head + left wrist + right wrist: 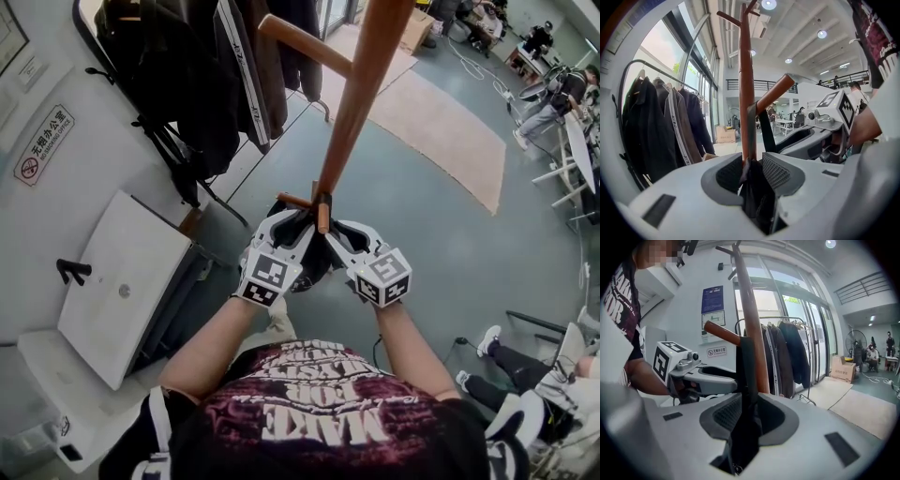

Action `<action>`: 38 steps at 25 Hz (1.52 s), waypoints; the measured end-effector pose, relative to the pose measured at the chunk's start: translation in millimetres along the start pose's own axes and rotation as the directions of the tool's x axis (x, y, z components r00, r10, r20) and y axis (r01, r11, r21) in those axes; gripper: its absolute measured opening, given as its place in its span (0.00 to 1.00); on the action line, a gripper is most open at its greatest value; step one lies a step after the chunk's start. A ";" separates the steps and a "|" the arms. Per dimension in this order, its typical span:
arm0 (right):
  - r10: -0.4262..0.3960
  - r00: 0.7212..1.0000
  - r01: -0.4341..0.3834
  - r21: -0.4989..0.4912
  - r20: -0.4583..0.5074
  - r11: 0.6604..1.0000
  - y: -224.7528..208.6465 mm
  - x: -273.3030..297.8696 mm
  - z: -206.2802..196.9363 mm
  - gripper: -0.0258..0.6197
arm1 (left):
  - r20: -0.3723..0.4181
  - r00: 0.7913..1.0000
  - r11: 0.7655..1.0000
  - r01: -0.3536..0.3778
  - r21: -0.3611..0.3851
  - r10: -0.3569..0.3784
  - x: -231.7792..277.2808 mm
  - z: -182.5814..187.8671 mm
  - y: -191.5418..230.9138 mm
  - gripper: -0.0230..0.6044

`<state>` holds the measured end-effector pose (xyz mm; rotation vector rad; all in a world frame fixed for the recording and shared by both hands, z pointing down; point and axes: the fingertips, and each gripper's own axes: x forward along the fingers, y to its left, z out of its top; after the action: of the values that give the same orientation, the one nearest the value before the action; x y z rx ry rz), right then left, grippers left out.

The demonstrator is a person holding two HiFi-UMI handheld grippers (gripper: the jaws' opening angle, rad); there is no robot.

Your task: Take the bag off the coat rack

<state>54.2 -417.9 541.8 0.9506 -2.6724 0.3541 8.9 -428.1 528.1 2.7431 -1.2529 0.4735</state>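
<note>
A grey-blue floor (441,216) fills most of the head view. A tan rug (441,131) lies flat on it at upper right. The coat rack (361,84) rises at centre, its wooden pole running to the top edge, its foot hidden. The black bag (312,262) hangs by its strap from a low peg (774,93). A rail of dark coats (187,84) stands at upper left, a white cabinet (122,281) at left and a cardboard box (415,28) at the top edge.
</note>
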 end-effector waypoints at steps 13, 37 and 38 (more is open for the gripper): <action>-0.078 0.996 0.077 0.027 0.047 0.997 -9.7 12.9 2.2 0.09 | 0.039 0.999 1.000 -0.013 -0.019 0.013 15.2 2.1 4.8 0.07; -0.044 0.982 0.005 0.207 0.181 0.978 28.3 -47.1 52.1 0.05 | 0.178 0.981 0.986 -0.047 -0.158 0.075 -55.9 63.3 -8.0 0.05; -0.039 0.981 -0.001 0.201 0.190 0.980 32.4 -51.3 56.1 0.05 | 0.184 0.980 0.987 -0.049 -0.153 0.077 -61.3 67.7 -10.2 0.05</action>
<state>61.3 -382.0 467.8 1.1212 -2.8412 0.5629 -4.8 -391.1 445.1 2.6807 -1.3599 0.1185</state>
